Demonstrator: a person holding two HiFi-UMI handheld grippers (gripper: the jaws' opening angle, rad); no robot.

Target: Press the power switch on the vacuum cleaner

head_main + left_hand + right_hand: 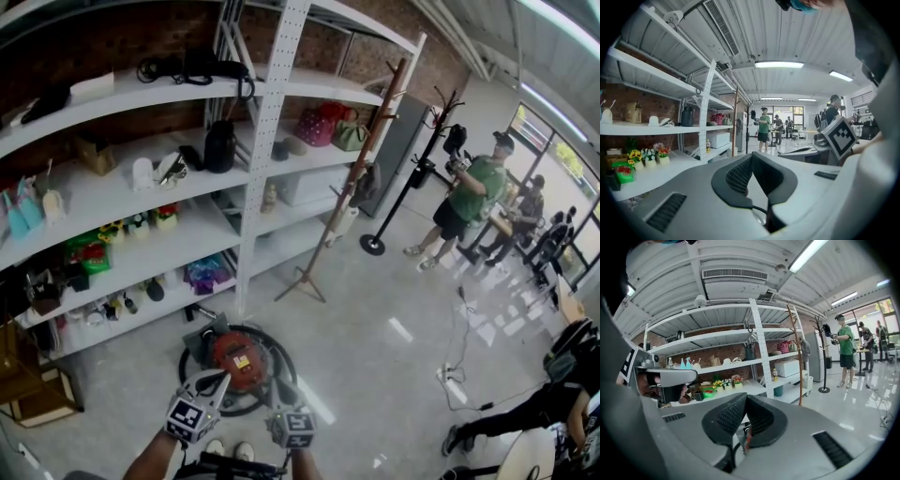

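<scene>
Down on the floor (375,347), the red vacuum cleaner (236,354) sits just beside the foot of the shelf rack (246,272). In the head view both my tools show over its near side. My left gripper (216,379) has its fingers pressed together on nothing, and so does my right gripper (279,394). A person in green (473,192) stands well apart.

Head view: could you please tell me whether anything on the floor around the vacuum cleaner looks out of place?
Nothing looks damaged or spilled. The vacuum cleaner stands on the floor with its hose coiled round it. Only a power strip lies loose on the open floor to the right.
</scene>
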